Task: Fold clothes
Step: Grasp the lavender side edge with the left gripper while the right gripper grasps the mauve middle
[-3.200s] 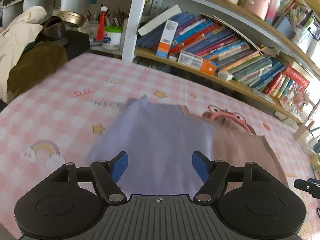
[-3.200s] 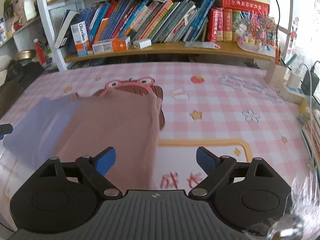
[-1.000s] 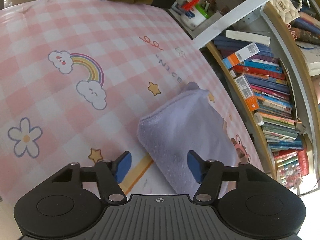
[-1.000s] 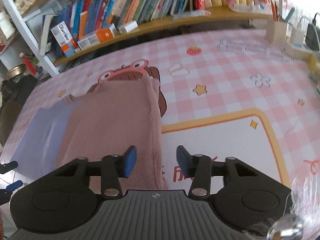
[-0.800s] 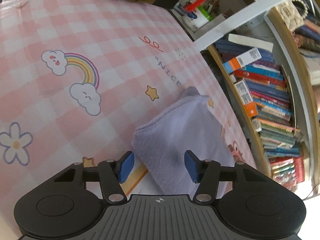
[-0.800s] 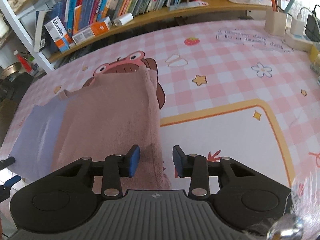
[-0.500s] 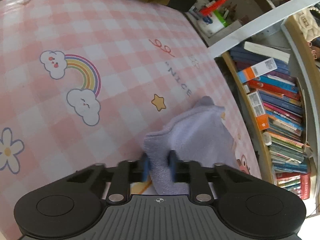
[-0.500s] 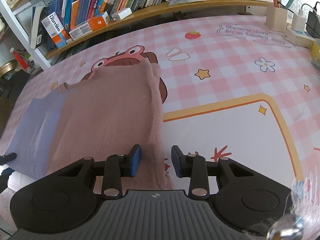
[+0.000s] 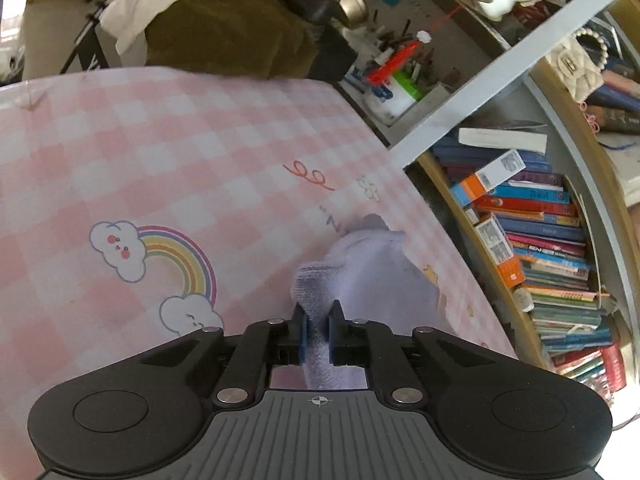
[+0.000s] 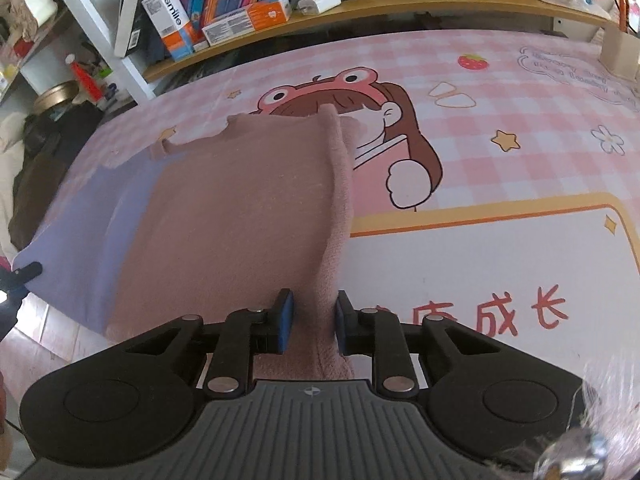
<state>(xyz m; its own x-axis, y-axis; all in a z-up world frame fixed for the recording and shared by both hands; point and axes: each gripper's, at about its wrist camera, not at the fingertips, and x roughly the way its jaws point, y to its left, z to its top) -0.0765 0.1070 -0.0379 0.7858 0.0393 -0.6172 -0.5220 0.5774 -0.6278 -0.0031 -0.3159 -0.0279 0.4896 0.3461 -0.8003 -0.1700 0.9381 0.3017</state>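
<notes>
The left claw (image 9: 316, 330) has its blue pads pinching the near corner of a soft, two-tone terry garment, lilac on one half and dusty pink on the other (image 10: 224, 216); its jaws are closing the last little way, with the lilac cloth bunched up between them. The right claw (image 10: 310, 322) is closing too, the thick pink side hem standing between its pads, which look to be just touching or about to press; I cannot tell which.

The garment lies mostly flat on the tabletop (image 10: 480, 264), lilac half towards the left claw, pink half towards the right, and its far edge reaches the printed frog-hat cartoon. It should be light, limp and a little grippy, so it will sag and drag rather than slide. The doubled hem corners are the sensible holds, since single layers would peel apart.

The tabletop wears a smooth pink gingham mat with rainbow and star prints, likely slick enough for the cloth to slide over. Behind stand crowded bookshelves (image 9: 540, 240), and a heap of brown and cream clothing (image 9: 216, 36) sits at the far left end.
</notes>
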